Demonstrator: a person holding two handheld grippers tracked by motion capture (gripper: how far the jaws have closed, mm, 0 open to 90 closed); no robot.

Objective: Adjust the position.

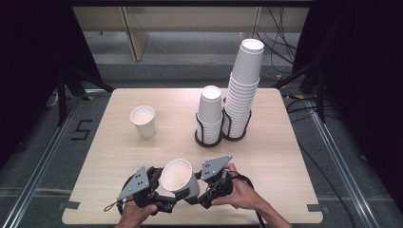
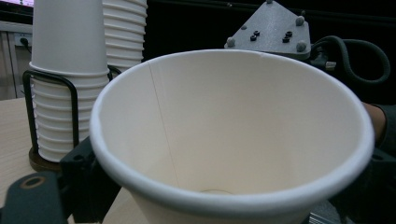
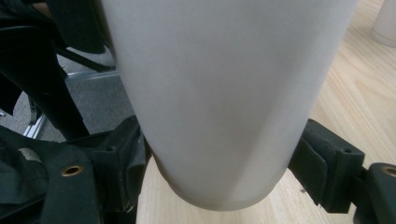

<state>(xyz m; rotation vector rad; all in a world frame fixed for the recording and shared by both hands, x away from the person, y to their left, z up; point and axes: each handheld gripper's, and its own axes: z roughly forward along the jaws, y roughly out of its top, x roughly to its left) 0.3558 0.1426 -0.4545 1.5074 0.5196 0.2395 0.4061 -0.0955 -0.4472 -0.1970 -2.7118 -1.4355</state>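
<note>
A white paper cup (image 1: 179, 177) is held tilted above the table's front edge, its mouth facing up and toward the left. My right gripper (image 1: 194, 195) is shut on it. In the right gripper view both black pads (image 3: 122, 163) press the cup's lower wall (image 3: 219, 93) from either side. My left gripper (image 1: 164, 202) sits just left of the cup, its jaws reaching under it. In the left gripper view the cup's open rim (image 2: 233, 196) hides the fingertips, so I cannot see whether they touch it. The right gripper's grey plate (image 2: 273, 28) shows behind the rim.
A single upright cup (image 1: 143, 121) stands left of centre on the wooden table (image 1: 119, 156). Two cup stacks stand in black wire holders at the back: a short stack (image 1: 210, 111) and a tall stack (image 1: 244, 90). The hands are close to the table's front edge.
</note>
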